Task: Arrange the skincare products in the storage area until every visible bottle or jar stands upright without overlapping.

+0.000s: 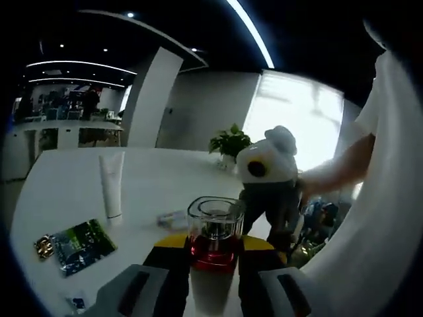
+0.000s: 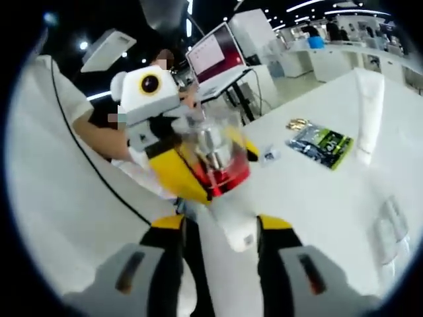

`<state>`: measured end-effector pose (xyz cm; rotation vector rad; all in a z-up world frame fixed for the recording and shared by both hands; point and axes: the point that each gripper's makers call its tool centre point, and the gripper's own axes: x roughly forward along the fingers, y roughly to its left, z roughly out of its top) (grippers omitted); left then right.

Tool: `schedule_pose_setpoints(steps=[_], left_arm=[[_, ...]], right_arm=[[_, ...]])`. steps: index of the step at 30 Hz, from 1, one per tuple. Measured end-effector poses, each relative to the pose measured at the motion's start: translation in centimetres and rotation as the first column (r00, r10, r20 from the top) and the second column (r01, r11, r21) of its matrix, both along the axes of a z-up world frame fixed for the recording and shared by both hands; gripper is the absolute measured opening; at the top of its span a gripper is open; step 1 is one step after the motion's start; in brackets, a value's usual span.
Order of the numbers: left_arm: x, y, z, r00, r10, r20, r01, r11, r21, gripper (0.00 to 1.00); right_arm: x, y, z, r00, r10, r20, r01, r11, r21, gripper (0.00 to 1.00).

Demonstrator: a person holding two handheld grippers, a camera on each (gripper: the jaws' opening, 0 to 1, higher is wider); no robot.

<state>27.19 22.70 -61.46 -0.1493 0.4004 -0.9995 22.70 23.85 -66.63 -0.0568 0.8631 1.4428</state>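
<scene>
Clear-capped bottle — red band, white body — between yellow-tipped jaws.

Grey grippers with black-and-yellow fingers; the person wears a white sleeve.

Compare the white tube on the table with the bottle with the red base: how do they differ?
The white tube lies flat on the white table, untouched; the bottle is upright between the left hand-held gripper jaws. The tube is opaque white and long; the bottle is squat, with a clear top and red base. The tube sits far from the gripper; the bottle is right at it.
</scene>
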Motion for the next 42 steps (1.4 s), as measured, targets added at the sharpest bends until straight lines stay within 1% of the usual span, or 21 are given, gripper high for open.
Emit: schedule_pose_setpoints(steps=[3,6,8,16,24,26,31,37,42], left_arm=[[0.3,0.2,-0.6,1.0,0.007,0.005,-0.007,1.0,0.013,0.27],[0.4,0.4,-0.9,1.0,0.005,0.005,-0.005,1.0,0.012,0.27],[0.5,0.2,-1.1,1.0,-0.001,0.016,0.001,1.0,0.026,0.27],[0.6,-0.2,-2.4,0.998,-0.036,0.054,0.032,0.996,0.08,0.27],[0.6,-0.4,-2.9,0.995,-0.048,0.093,0.038,0.994,0.105,0.27],[0.6,-0.4,-3.1,0.994,-0.051,0.093,0.04,0.993,0.112,0.27],[0.2,-0.6,-3.7,0.991,-0.071,0.114,0.054,0.988,0.143,0.27],[-0.1,-0.4,-4.4,0.991,-0.074,0.109,0.057,0.987,0.153,0.27],[-0.4,-0.3,-5.0,0.99,-0.084,0.117,0.063,0.983,0.171,0.27]], right_arm=[[-0.4,-0.4,-0.5,1.0,0.008,-0.009,-0.008,1.0,-0.024,0.44],[-0.6,-0.6,-0.7,1.0,0.01,-0.011,-0.011,0.999,-0.036,0.44],[-0.6,-0.9,-0.8,1.0,0.005,-0.016,-0.006,0.999,-0.045,0.44],[-0.8,-1.4,-1.0,1.0,-0.014,-0.025,0.013,0.998,-0.059,0.44],[-0.9,-1.7,-1.2,0.999,-0.029,-0.03,0.027,0.997,-0.068,0.44],[-1.0,-1.7,-1.3,0.999,-0.031,-0.031,0.029,0.997,-0.072,0.44],[-1.2,-1.6,-1.4,0.999,-0.032,-0.036,0.029,0.997,-0.077,0.44],[-1.3,-1.3,-1.4,0.999,-0.023,-0.038,0.02,0.996,-0.082,0.44],[-1.4,-1.1,-1.4,0.999,-0.019,-0.041,0.016,0.997,-0.082,0.44]])
